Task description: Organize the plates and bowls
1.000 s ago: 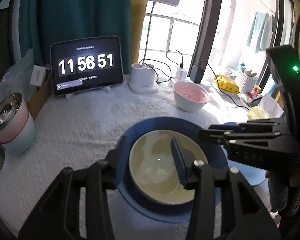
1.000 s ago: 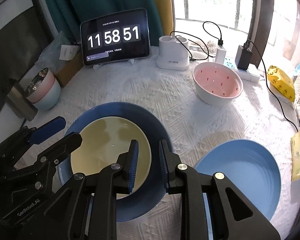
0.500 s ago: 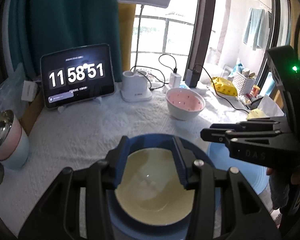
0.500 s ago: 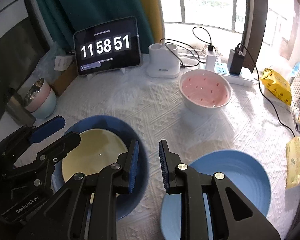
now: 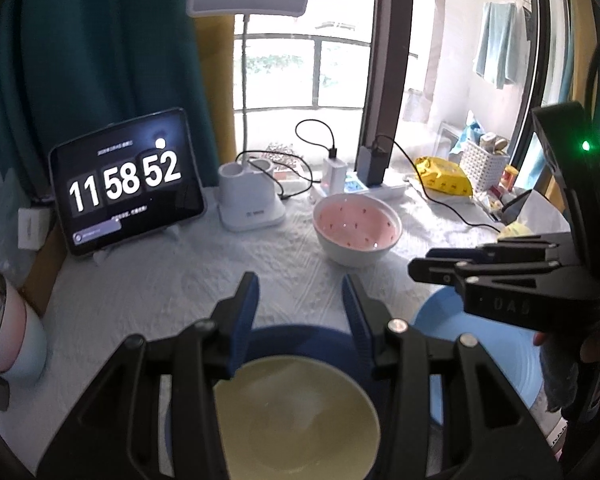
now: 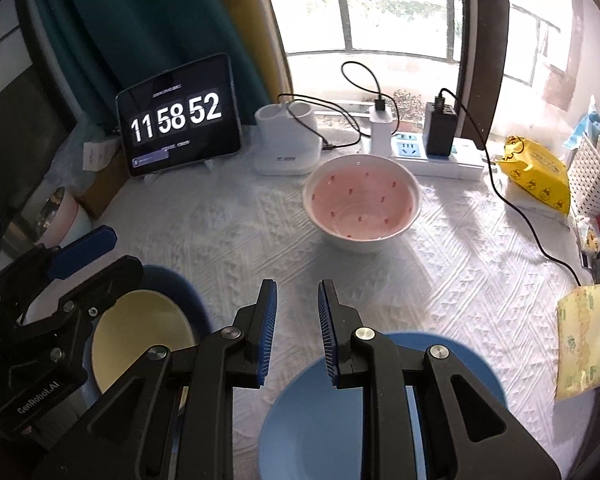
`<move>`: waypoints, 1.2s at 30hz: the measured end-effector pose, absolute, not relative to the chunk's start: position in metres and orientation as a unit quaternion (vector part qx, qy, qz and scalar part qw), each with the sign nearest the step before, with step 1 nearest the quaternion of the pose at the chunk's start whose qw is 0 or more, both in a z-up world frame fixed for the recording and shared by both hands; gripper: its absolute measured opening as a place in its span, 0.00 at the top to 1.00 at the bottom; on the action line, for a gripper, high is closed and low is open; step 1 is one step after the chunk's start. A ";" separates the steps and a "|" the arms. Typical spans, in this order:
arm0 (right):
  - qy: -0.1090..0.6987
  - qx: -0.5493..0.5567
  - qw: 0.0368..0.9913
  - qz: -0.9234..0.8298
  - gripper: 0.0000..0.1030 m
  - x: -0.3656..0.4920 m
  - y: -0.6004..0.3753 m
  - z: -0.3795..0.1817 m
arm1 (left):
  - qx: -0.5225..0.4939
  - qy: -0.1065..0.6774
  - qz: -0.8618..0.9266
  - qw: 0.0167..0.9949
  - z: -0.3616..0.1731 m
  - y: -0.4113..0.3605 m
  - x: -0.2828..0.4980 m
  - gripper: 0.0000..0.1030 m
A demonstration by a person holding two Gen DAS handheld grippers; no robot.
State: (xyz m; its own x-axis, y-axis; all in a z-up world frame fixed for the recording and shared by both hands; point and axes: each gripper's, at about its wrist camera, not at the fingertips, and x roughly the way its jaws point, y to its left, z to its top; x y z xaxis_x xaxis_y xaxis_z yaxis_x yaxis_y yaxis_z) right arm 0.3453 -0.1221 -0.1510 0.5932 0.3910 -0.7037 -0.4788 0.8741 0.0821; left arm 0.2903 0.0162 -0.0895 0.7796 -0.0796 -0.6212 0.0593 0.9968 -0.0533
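Note:
A cream yellow bowl [image 5: 296, 416] sits inside a dark blue plate [image 5: 296, 336], also seen in the right wrist view, bowl [image 6: 140, 332] and plate [image 6: 180, 292]. My left gripper [image 5: 298, 284] is open and empty, raised above the plate's far rim. A light blue plate [image 6: 332, 408] lies under my right gripper [image 6: 297, 292], which is open by a narrow gap and empty. A pink bowl with red specks [image 6: 362, 202] stands farther back; it also shows in the left wrist view [image 5: 358, 226].
A tablet clock [image 6: 180, 116], a white lamp base [image 6: 288, 144], a power strip with chargers and cables [image 6: 432, 152] line the back. Stacked pink and pale blue cups [image 5: 4, 332] stand at left. Yellow packets [image 6: 536, 172] and a white basket [image 6: 592, 176] are at right.
Both grippers have pulled back and risen away from the yellow bowl. The left jaws now stand above the dark plate's far rim, not around the bowl. The right gripper shifted right over the light blue plate.

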 end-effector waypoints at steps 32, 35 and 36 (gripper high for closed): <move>0.376 -0.015 0.897 0.230 0.71 0.431 -0.174 -0.156 | -0.054 0.379 -0.062 0.922 -0.100 -0.022 0.389 0.50; 0.377 -0.012 0.897 0.230 0.71 0.438 -0.174 -0.158 | -0.073 0.386 -0.067 0.917 -0.101 -0.021 0.399 0.40; 0.378 -0.010 0.897 0.229 0.71 0.441 -0.174 -0.159 | -0.077 0.392 -0.068 0.914 -0.103 -0.021 0.402 0.40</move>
State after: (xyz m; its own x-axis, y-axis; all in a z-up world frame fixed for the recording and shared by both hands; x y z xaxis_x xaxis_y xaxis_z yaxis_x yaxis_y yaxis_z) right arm 0.4414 -0.1741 -0.1593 0.6094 0.4033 -0.6826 -0.4191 0.8947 0.1545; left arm 0.4025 -0.0209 -0.1028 0.6836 -0.1849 -0.7061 0.0640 0.9788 -0.1944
